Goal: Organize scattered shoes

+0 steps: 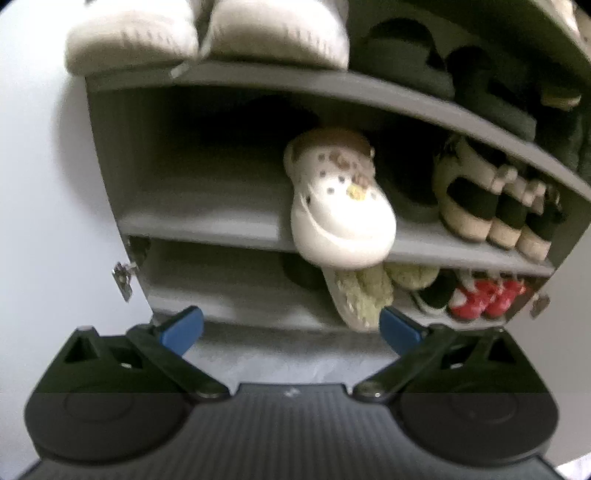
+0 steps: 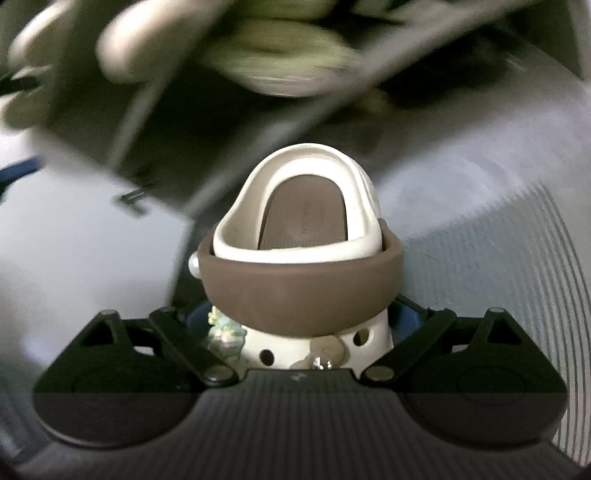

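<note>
1. The right gripper [image 2: 306,325] is clamped on a white perforated foam clog with a brown heel strap [image 2: 299,258]; its blue-padded fingers [image 2: 406,314] press the clog's sides near the toe, where small charms sit among the holes.
2. In the right wrist view the clog's heel opening points away from the camera, the brown strap folded across the front of it and the brown insole visible inside.
3. The left gripper [image 1: 291,328] holds nothing, its blue-tipped fingers [image 1: 184,326] spread wide apart.
4. It faces a grey open-fronted shoe cabinet [image 1: 110,155], just in front of the lowest shelf.
5. In the left wrist view the white clog [image 1: 340,199] is at the front edge of the cabinet's middle shelf, toe hanging past the lip, decorated top turned toward the camera.
6. Right of the clog on that shelf stand cream-and-black strapped sandals [image 1: 495,199].
7. Below the clog, on the lowest shelf, lie fluffy pale-green slippers [image 1: 365,295], with red-and-white shoes [image 1: 484,295] further right.
8. Above the clog, on the upper level, rest two cream quilted slippers [image 1: 207,33], with dark slides [image 1: 413,62] to their right.
</note>
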### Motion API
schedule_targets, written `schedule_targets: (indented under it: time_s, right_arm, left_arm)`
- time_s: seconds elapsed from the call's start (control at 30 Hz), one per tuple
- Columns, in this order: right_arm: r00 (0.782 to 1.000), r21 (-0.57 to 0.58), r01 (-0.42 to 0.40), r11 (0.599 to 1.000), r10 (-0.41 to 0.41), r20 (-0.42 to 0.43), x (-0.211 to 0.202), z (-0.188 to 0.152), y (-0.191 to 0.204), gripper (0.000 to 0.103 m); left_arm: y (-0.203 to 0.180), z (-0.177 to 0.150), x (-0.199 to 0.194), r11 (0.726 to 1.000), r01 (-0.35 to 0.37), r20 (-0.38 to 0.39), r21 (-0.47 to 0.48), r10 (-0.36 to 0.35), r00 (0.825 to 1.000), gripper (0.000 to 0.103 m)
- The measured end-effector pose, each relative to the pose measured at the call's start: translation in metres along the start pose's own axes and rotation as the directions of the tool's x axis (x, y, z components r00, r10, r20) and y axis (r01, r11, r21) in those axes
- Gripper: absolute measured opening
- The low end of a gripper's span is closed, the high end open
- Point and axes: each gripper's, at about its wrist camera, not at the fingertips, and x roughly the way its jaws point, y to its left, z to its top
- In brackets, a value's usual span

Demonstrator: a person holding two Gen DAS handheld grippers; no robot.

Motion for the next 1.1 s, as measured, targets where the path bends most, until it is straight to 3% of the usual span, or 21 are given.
schedule_targets:
  time_s: [0.07, 0.23, 0.43, 0.5, 0.63, 0.8, 0.97, 1.1]
  right_arm:
    - [0.995, -0.075, -0.095, 0.993, 0.092, -0.036, -0.003, 0.019, 0.036, 0.097]
    - [0.973, -0.222, -0.229, 0.948, 0.213, -0.093, 0.008, 0.053, 0.107, 0.097]
    - [0.965, -0.276, -0.261, 0.925, 0.253, -0.066, 0.023, 0.081, 0.146, 0.096]
    - [0.964, -0.304, -0.262, 0.916, 0.260, -0.045, 0.028, 0.095, 0.162, 0.096]
    - [0.969, -0.369, -0.225, 0.902, 0.248, 0.016, 0.037, 0.120, 0.193, 0.097]
    - [0.979, -0.467, -0.092, 0.880, 0.165, 0.118, 0.054, 0.145, 0.233, 0.097]
    - [0.981, -0.465, 0.074, 0.882, 0.019, 0.192, 0.095, 0.162, 0.255, 0.097]
    - [0.969, -0.422, 0.120, 0.899, -0.014, 0.246, 0.115, 0.170, 0.264, 0.096]
  left_arm:
    - [0.001, 0.002, -0.013, 1.000, -0.005, 0.058, 0.000, 0.005, 0.998, 0.103]
    - [0.006, 0.007, -0.047, 0.999, -0.035, 0.215, 0.016, 0.031, 0.976, 0.103]
    - [0.029, 0.016, -0.079, 0.995, -0.092, 0.355, -0.029, 0.097, 0.930, 0.103]
    - [0.037, 0.019, -0.080, 0.994, -0.098, 0.352, -0.048, 0.109, 0.930, 0.103]
    - [0.048, 0.024, -0.077, 0.992, -0.097, 0.317, -0.078, 0.117, 0.941, 0.103]
    - [0.050, 0.027, -0.079, 0.992, -0.091, 0.328, -0.088, 0.116, 0.938, 0.103]
    - [0.046, 0.027, -0.077, 0.992, -0.103, 0.336, -0.076, 0.122, 0.934, 0.103]
    - [0.046, 0.028, -0.076, 0.986, -0.145, 0.338, -0.079, 0.163, 0.927, 0.102]
